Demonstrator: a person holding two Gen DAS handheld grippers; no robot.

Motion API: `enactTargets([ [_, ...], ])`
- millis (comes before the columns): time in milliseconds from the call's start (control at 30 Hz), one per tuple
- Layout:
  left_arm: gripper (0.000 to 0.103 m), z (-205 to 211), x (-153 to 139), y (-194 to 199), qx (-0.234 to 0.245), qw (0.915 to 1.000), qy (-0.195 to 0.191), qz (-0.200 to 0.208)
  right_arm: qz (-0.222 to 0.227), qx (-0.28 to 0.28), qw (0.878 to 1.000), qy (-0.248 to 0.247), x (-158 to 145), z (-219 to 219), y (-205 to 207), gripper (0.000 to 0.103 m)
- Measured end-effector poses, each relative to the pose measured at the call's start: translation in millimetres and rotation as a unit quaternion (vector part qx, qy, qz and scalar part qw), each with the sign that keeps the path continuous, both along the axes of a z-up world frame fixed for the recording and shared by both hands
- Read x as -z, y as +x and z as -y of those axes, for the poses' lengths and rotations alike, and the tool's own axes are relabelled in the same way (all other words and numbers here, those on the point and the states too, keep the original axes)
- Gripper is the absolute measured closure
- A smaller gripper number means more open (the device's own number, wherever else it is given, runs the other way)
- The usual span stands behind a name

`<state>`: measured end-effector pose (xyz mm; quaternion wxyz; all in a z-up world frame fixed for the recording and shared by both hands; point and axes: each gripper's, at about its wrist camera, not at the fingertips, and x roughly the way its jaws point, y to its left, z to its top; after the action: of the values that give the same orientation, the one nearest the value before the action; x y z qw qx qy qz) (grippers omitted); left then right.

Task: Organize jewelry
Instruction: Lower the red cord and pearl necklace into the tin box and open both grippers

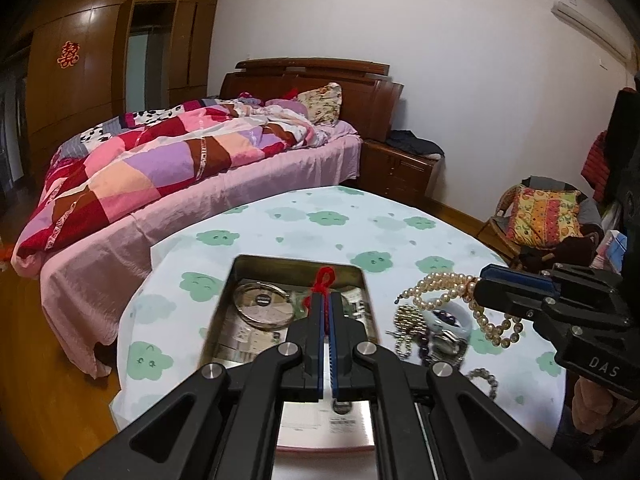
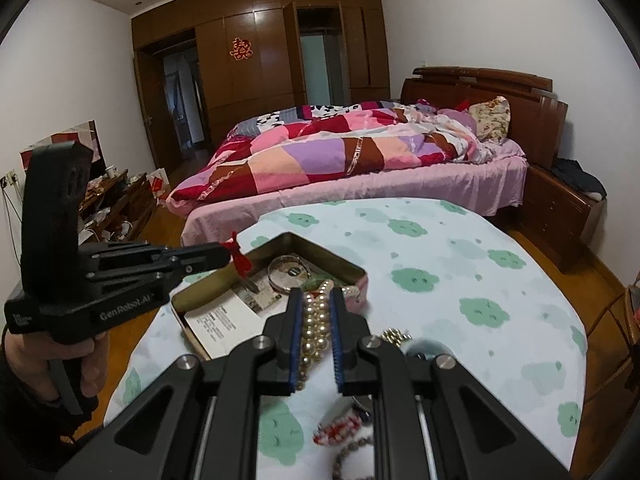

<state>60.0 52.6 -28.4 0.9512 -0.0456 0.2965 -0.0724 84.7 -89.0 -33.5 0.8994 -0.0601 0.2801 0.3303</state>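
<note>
My left gripper point(image 1: 326, 298) is shut on a red cord ornament point(image 1: 323, 278) and holds it above the open metal tin point(image 1: 362, 276). In the right wrist view the left gripper point(image 2: 226, 252) holds the red cord point(image 2: 240, 260) over the tin's left rim point(image 2: 208, 280). A silver bangle point(image 1: 262, 306) lies in the tin. My right gripper point(image 2: 316, 300) is shut on a pearl necklace point(image 2: 314, 328), lifted just right of the tin; in the left wrist view the pearls point(image 1: 448, 286) hang from the right gripper point(image 1: 480, 284).
A pile of jewelry point(image 1: 432, 332) with a jade bangle, beads and a watch lies on the round table's cloud-print cloth point(image 1: 340, 220). More bracelets point(image 2: 340, 432) lie under my right gripper. A bed point(image 2: 360, 160) stands beyond the table.
</note>
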Motion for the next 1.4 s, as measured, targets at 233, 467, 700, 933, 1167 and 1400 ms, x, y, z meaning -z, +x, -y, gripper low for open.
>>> enactTargets([
  [233,0.103,-14,6,13,-0.014,0.9998,0.011,0.001,-0.004,-0.009,1.000,-0.011,8,-28,15,0.088],
  [467,0.103,-20,21,26,-0.019,0.9996,0.020,-0.009,-0.022,-0.007,0.999,-0.029,26,-44,29,0.088],
  [700,0.103,-29,37,38,-0.025,0.9992,0.016,-0.028,-0.036,-0.009,0.998,-0.044,41,-59,43,0.088],
  [933,0.103,-35,46,44,-0.031,0.9983,0.018,-0.045,-0.060,-0.021,0.996,-0.067,61,-72,44,0.088],
  [1167,0.103,-34,52,47,-0.037,0.9973,0.026,-0.057,-0.078,-0.027,0.994,-0.074,70,-71,41,0.087],
  [1400,0.101,-29,52,46,-0.039,0.9966,0.039,-0.061,-0.083,-0.026,0.994,-0.071,72,-70,40,0.083],
])
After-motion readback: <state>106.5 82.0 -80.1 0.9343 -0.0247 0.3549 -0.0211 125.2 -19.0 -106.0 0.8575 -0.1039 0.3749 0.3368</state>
